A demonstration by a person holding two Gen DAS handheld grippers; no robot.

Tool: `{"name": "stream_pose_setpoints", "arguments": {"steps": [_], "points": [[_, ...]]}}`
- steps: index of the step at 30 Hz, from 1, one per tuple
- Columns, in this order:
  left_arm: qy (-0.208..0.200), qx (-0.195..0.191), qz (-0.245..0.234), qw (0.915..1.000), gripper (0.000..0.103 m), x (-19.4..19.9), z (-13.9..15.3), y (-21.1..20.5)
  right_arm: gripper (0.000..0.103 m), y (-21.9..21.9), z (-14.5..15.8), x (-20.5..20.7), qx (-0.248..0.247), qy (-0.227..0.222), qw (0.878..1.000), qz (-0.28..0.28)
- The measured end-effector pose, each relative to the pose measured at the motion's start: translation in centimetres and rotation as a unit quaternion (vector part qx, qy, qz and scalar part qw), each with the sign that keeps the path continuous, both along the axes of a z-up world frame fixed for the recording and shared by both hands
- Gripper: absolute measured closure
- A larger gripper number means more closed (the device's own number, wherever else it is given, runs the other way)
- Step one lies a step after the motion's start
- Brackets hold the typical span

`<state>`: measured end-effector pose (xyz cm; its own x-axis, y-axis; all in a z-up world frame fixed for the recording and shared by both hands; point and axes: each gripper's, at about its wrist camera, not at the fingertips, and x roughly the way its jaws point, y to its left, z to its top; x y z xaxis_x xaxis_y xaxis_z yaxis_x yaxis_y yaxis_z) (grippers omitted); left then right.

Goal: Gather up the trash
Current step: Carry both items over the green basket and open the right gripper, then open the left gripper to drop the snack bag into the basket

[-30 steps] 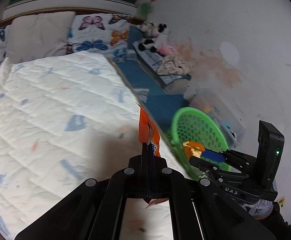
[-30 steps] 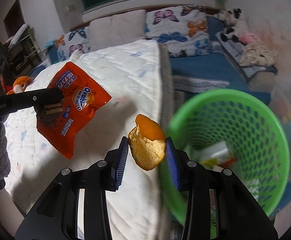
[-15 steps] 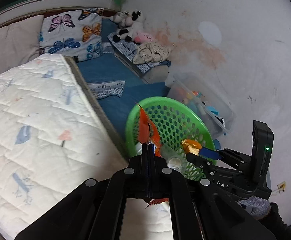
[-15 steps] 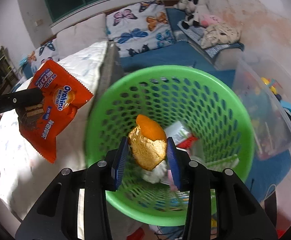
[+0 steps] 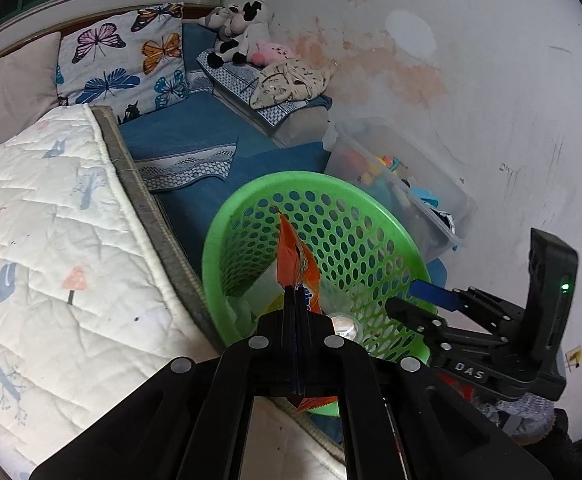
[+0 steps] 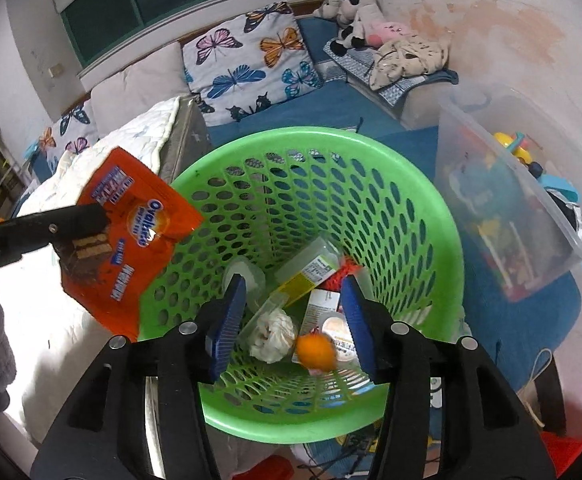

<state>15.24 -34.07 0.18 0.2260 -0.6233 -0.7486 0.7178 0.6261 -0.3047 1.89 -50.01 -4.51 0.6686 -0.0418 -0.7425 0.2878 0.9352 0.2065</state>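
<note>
My left gripper point(image 5: 297, 300) is shut on an orange Ovaltine snack wrapper point(image 5: 295, 268), held edge-on over the near rim of the green mesh basket point(image 5: 371, 216). In the right wrist view the wrapper point(image 6: 139, 236) hangs at the basket's point(image 6: 431, 200) left rim, pinched by the left gripper point(image 6: 79, 224). My right gripper point(image 6: 293, 316) is open above the basket. An orange peel point(image 6: 317, 354) lies inside among a tissue ball point(image 6: 273, 334), cartons and cups. The right gripper also shows in the left wrist view point(image 5: 415, 298), open.
A white quilted mattress point(image 5: 51, 240) lies left of the basket. A clear plastic box of toys point(image 6: 511, 200) stands right of it. Butterfly pillows point(image 6: 251, 64), plush toys point(image 6: 355, 8) and blue bedding sit behind. A stained wall is at the right.
Both grippers moved from over the mattress to above the basket. The right gripper opened and the orange peel dropped into the basket. The left gripper still holds the wrapper.
</note>
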Motion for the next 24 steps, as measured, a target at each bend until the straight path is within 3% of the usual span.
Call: {"name": "stream_pose_setpoints", "arguments": {"steps": [10, 15, 17, 24], "points": [[0.002, 0.013, -0.004, 0.9999, 0.100, -0.2, -1.6, -1.7, 0.049, -0.4, 0.8, -0.9, 0.008, -0.015, 1.000, -0.003], [0.012, 0.016, 0.006, 0.9998, 0.083, 0.0, -2.3, -1.4, 0.048, -0.1, 0.9, -1.1, 0.009, -0.017, 1.000, -0.002], [0.012, 0.013, 0.011, 0.9998, 0.066, 0.1, -2.2, -0.9, 0.048, 0.0, 1.0, -1.3, 0.011, -0.018, 1.000, -0.002], [-0.002, 0.013, 0.030, 0.9995, 0.063, -0.3, -1.9, 1.2, 0.046, 0.8, 1.4, -1.5, 0.014, -0.024, 1.000, 0.002]]}}
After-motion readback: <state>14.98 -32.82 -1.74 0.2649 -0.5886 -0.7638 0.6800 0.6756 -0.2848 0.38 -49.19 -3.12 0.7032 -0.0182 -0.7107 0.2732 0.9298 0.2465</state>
